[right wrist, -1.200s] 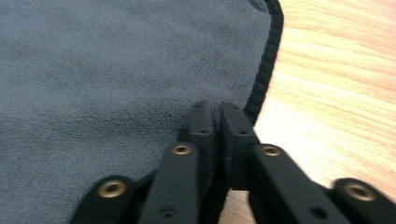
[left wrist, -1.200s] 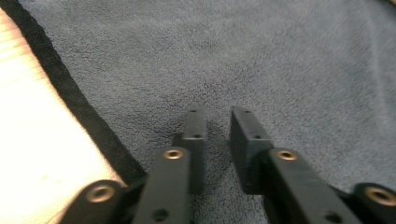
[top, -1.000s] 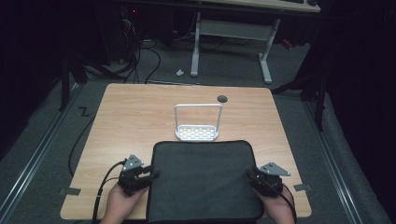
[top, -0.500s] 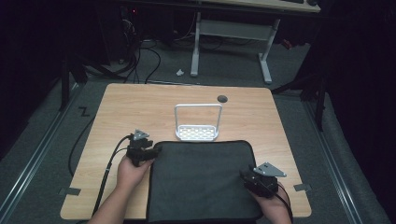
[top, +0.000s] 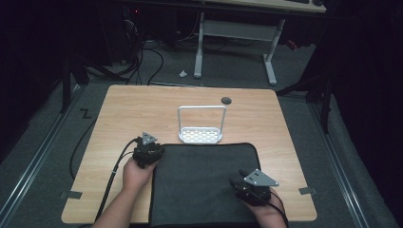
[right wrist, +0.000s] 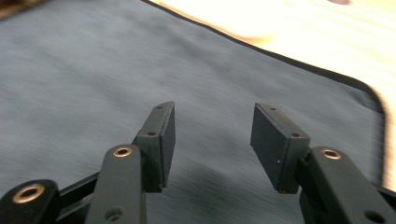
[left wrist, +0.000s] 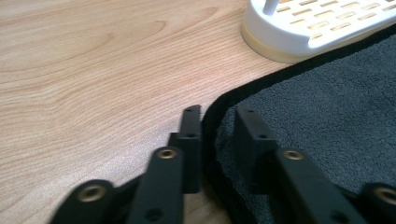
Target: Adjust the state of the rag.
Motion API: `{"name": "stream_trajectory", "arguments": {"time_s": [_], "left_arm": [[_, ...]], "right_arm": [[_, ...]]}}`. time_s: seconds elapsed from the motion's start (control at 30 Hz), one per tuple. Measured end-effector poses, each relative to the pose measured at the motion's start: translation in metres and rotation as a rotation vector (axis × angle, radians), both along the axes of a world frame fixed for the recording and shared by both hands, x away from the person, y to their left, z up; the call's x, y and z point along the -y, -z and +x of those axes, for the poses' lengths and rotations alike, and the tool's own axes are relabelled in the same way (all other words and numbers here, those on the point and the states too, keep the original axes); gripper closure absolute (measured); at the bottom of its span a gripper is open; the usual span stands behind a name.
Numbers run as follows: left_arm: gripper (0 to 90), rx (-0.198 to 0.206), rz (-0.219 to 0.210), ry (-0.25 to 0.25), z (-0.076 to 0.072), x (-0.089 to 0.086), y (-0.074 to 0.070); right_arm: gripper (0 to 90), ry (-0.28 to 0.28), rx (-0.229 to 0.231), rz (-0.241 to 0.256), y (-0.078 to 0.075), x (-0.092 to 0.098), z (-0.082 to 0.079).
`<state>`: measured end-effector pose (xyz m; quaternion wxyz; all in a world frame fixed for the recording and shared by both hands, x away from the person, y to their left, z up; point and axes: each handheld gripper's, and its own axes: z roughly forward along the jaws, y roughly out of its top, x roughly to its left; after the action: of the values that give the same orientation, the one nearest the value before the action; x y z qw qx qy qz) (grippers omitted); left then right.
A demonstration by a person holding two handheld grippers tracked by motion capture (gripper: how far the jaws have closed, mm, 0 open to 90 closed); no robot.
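Note:
A dark grey mat (top: 204, 185) with black piping lies flat on the near half of the wooden table (top: 133, 109). My left gripper (top: 157, 150) is at the mat's far-left corner. In the left gripper view its jaws (left wrist: 218, 112) stand a narrow gap apart, with the mat's hem (left wrist: 212, 140) pinched between them. Just beyond that corner sits a white slotted rack (left wrist: 317, 23); it carries a wire hoop (top: 201, 110). My right gripper (top: 237, 178) hovers over the mat's near-right part. It stands open (right wrist: 212, 109) above the grey cloth (right wrist: 93, 60) with nothing between the fingers.
The white rack (top: 200, 135) touches the mat's far edge at mid-table. A dark round grommet (top: 226, 100) sits near the table's far edge. Bare wood lies left, right and beyond the mat. Cables (top: 142, 61) and a desk frame (top: 233, 33) are on the floor behind.
My left gripper moved forward from the mat's near-left side to its far-left corner and narrowed onto the hem. My right gripper shifted left, in over the mat.

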<state>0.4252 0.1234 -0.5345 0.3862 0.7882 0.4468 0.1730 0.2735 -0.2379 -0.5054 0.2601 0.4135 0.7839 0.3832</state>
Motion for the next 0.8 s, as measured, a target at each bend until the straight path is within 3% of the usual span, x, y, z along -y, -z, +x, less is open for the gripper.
{"name": "stream_trajectory", "arguments": {"time_s": [0.1,0.13,0.17,0.2,0.27,0.47,0.53,0.57,0.7,0.8], "left_arm": [[83.0,-0.019,-0.029,0.018,0.001,-0.003,0.000],[83.5,-0.047,-0.073,0.020,0.003,-0.007,0.001],[83.8,-0.057,-0.091,0.020,0.004,-0.009,0.001],[84.0,-0.057,-0.091,0.020,0.004,-0.009,0.001],[84.0,-0.068,-0.107,0.023,0.005,-0.010,0.001],[83.6,-0.089,-0.140,0.017,0.006,-0.014,0.002],[83.5,-0.088,-0.140,0.017,0.006,-0.014,0.002],[83.4,-0.086,-0.140,0.017,0.005,-0.013,0.002],[83.1,-0.091,-0.144,0.021,0.005,-0.014,0.002],[82.7,-0.091,-0.145,0.022,0.005,-0.014,0.002]], "right_arm": [[51.1,-0.031,-0.021,0.009,-0.002,-0.015,-0.002],[49.9,-0.072,-0.021,0.010,-0.002,-0.030,-0.004],[49.5,-0.089,-0.022,0.008,-0.003,-0.039,-0.005],[49.5,-0.089,-0.022,0.008,-0.003,-0.039,-0.005],[47.1,-0.129,-0.038,-0.003,-0.003,-0.064,-0.005],[42.5,-0.185,-0.069,-0.043,0.003,-0.111,-0.004],[42.5,-0.195,-0.071,-0.047,0.004,-0.119,-0.003],[42.6,-0.221,-0.073,-0.062,0.006,-0.134,-0.002],[42.7,-0.264,-0.087,-0.069,0.008,-0.161,-0.001],[42.5,-0.286,-0.097,-0.070,0.009,-0.174,-0.002]]}}
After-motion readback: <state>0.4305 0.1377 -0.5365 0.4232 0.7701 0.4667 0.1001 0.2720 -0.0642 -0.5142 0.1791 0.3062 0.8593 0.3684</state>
